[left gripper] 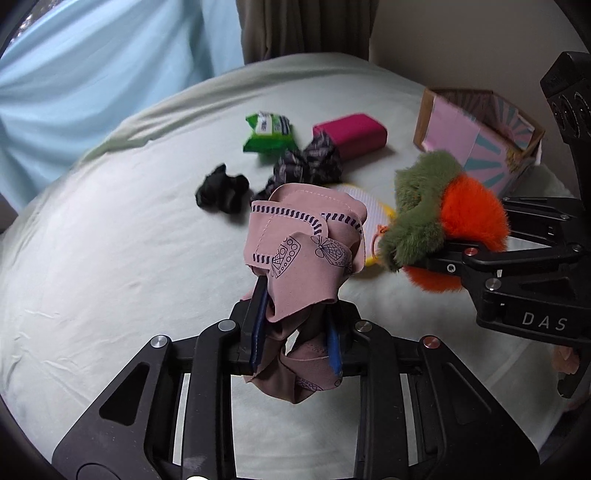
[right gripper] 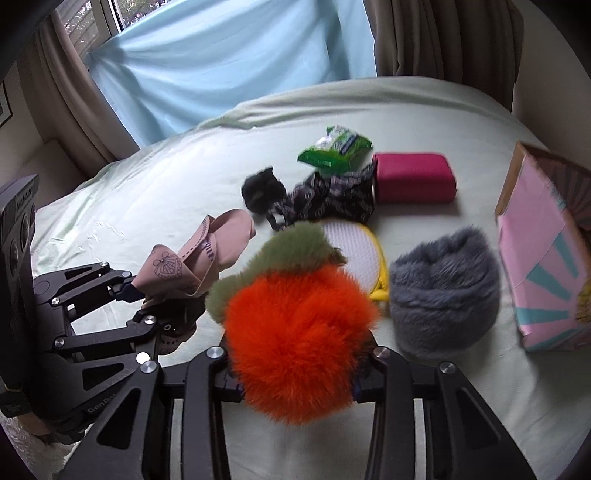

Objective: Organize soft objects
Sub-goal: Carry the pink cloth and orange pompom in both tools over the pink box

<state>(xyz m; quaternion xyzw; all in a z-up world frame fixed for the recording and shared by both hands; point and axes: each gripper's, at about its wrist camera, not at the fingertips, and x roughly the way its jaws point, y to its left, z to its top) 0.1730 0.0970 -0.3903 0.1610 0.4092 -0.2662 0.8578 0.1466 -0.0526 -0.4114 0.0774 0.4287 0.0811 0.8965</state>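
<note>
Where orange fur ends, the plush toy (right gripper: 295,332) turns olive green.

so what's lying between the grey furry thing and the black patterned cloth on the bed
A white mesh disc with a yellow rim lies between the grey furry thing and the black patterned cloth, clearest in the right wrist view.

Bedroom in a home. A bed (right gripper: 147,192) under a pale green sheet fills most of both views, set against a window (right gripper: 107,18) with beige curtains (right gripper: 436,37) and a light blue cloth (right gripper: 229,62) hung across it. Plain cream walls; a framed picture (right gripper: 4,107) on one.
</note>
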